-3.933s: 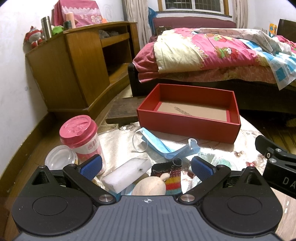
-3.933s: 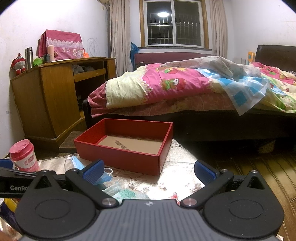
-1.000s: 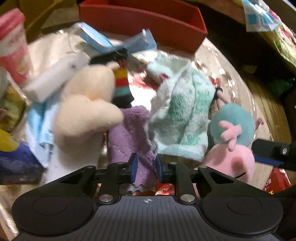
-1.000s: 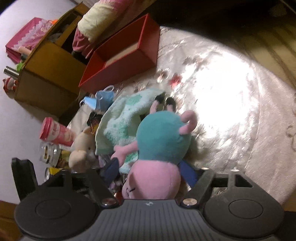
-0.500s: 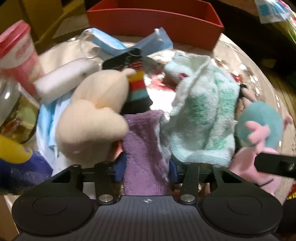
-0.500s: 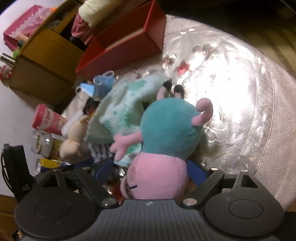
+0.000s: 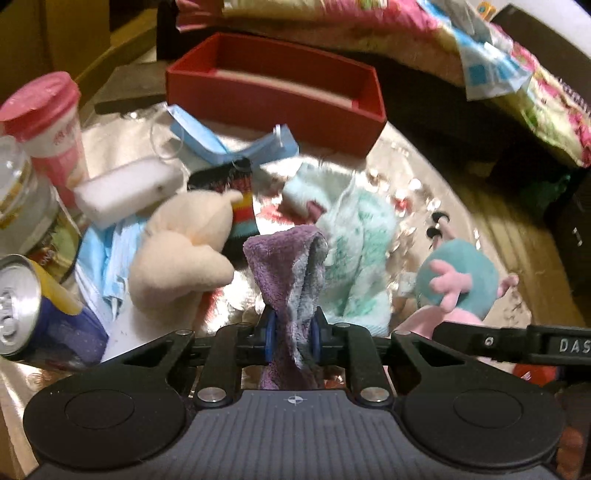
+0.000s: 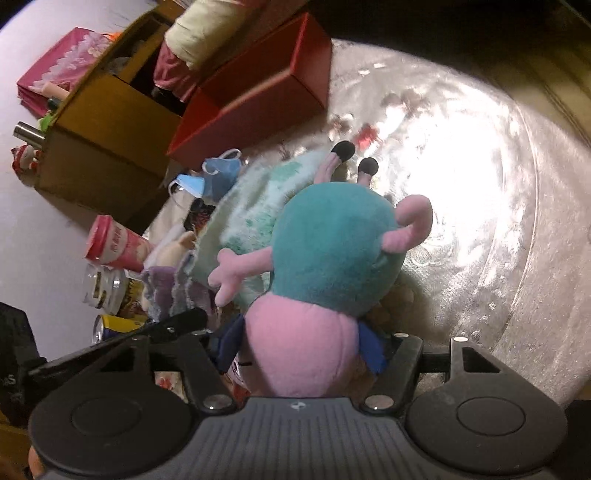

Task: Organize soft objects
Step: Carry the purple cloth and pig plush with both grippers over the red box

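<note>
My left gripper (image 7: 292, 341) is shut on a purple towel (image 7: 288, 273) and holds it bunched upright above the round table. My right gripper (image 8: 301, 349) is shut on the pink body of a pink and teal pig plush (image 8: 325, 273). The plush also shows at the right of the left wrist view (image 7: 458, 280). A mint green towel (image 7: 354, 251), a beige plush (image 7: 184, 247), a striped knit pouch (image 7: 240, 206) and a white sponge (image 7: 125, 192) lie on the table. The open red box (image 7: 273, 92) stands at the table's far side.
A pink-lidded cup (image 7: 48, 125), a glass jar (image 7: 18, 199) and a blue and yellow can (image 7: 37, 302) stand at the left. Blue face masks (image 7: 229, 147) lie before the box. A wooden cabinet (image 8: 99, 122) and a bed (image 7: 406, 33) stand beyond the table.
My left gripper has closed tighter on the purple towel and lifted it. My right gripper has closed on the pig plush and raised it slightly.
</note>
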The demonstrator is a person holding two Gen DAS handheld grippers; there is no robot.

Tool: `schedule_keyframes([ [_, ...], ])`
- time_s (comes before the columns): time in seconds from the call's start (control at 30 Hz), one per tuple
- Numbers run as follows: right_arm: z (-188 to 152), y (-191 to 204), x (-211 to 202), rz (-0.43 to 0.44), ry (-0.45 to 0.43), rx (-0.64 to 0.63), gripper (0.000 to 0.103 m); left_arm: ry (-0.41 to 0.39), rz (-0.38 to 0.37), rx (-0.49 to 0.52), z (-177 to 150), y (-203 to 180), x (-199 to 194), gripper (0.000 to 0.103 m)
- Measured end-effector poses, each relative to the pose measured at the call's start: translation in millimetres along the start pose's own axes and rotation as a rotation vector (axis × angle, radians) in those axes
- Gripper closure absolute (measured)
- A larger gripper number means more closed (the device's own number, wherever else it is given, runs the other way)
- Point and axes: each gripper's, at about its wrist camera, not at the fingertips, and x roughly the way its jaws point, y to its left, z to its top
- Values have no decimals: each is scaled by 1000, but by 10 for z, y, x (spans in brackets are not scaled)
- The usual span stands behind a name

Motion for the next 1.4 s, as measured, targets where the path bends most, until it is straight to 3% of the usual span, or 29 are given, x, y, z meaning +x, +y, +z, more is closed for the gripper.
schedule_keyframes([
  [0.17, -42, 26, -160, 64, -40, 48, 61, -52, -39, -39, 52, 59, -164, 86],
  [0.53, 75, 398, -283, 116, -131, -37, 61, -131, -49, -82, 194, 41, -425, 86],
  [0.6, 107, 483, -336, 130, -168, -59, 61, -182, -48, -69, 224, 22, -470, 86],
  [0.77, 224, 633, -352, 97, -261, -106, 61, -194, -92, -114, 444, 91, -412, 86],
  [0.9, 416, 744, -255, 111, -275, -113, 61, -243, -34, -77, 607, 23, -416, 86],
  [1.4, 984, 828, -19, 109, -326, -137, 61, -292, 13, -81, 1156, 18, -200, 86],
])
